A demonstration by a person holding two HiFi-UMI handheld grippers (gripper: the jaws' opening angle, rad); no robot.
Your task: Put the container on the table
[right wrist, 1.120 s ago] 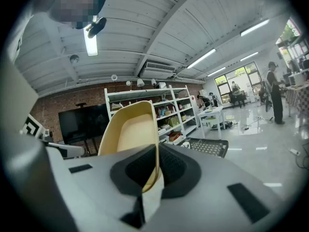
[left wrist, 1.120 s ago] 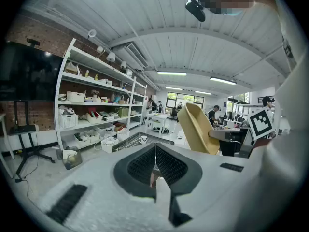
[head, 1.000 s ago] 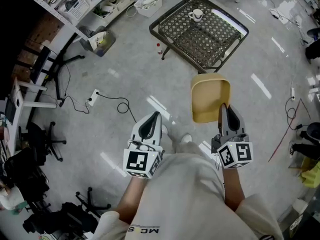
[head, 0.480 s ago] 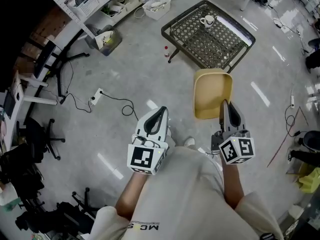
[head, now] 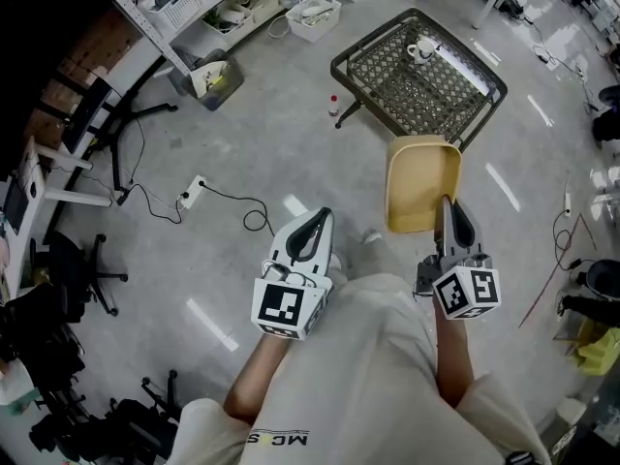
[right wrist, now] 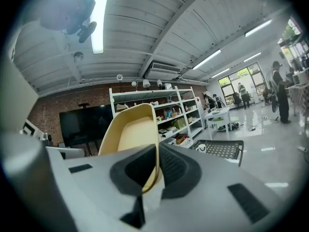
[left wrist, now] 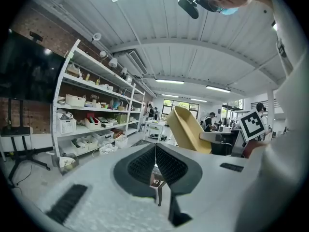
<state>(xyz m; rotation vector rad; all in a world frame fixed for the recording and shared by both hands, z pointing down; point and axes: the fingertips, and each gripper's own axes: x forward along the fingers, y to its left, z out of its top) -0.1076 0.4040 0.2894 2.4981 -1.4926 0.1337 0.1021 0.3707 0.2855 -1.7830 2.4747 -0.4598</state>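
Step in hand: the carry. The right gripper (head: 450, 213) is clenched on the rim of the yellow container (head: 422, 184). In the right gripper view the thin wall sits pinched btwn the two pads (right wrist: 177, 166), w/ the tub's open side toward the camera. The container hangs in the air over the floor (head: 271, 134), short of the mesh table (head: 402, 90) & not touching it. The left gripper (head: 316, 223) is closed on nothing, jaws together in its own view, near the person's body & apart from the container. A white mug (head: 423, 49) stands on the table's far part; the near mesh looks bare.

Next move, as a judgement: bring the right gripper fwd until the container is over the near mesh, turn it base-down, lower to contact, then let go, clear of the mug. W/ a one-sided rim grip it may swing, so a slow set-down is prob. wise.
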